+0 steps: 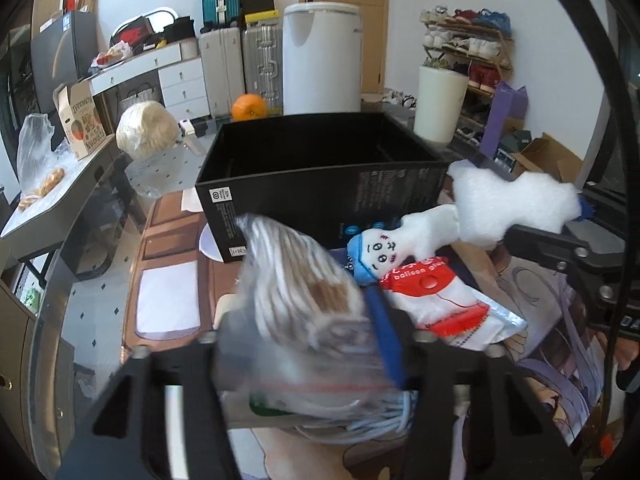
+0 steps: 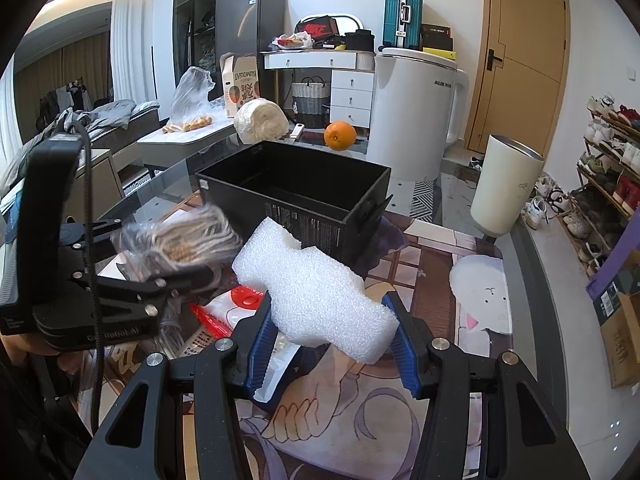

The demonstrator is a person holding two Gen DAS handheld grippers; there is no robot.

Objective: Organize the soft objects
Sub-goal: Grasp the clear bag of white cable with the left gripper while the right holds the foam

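Note:
My left gripper (image 1: 304,344) is shut on a clear bag of white and brown cord (image 1: 296,292), held above the table in front of the open black box (image 1: 320,152); the bag also shows blurred in the right wrist view (image 2: 180,240). My right gripper (image 2: 328,332) is shut on a white foam piece (image 2: 312,292), also held up near the box (image 2: 296,188); the foam shows in the left wrist view (image 1: 516,204). A small white plush doll with a blue cap (image 1: 400,244) and a red-and-white balloon packet (image 1: 444,300) lie on the table.
The glass table carries a printed anime mat (image 2: 360,420). Behind the box are an orange (image 2: 340,135), a wrapped pale roll (image 2: 262,120) and a white tumbler (image 2: 506,188). A white appliance (image 2: 416,104), drawers and a shoe rack (image 2: 608,168) stand beyond.

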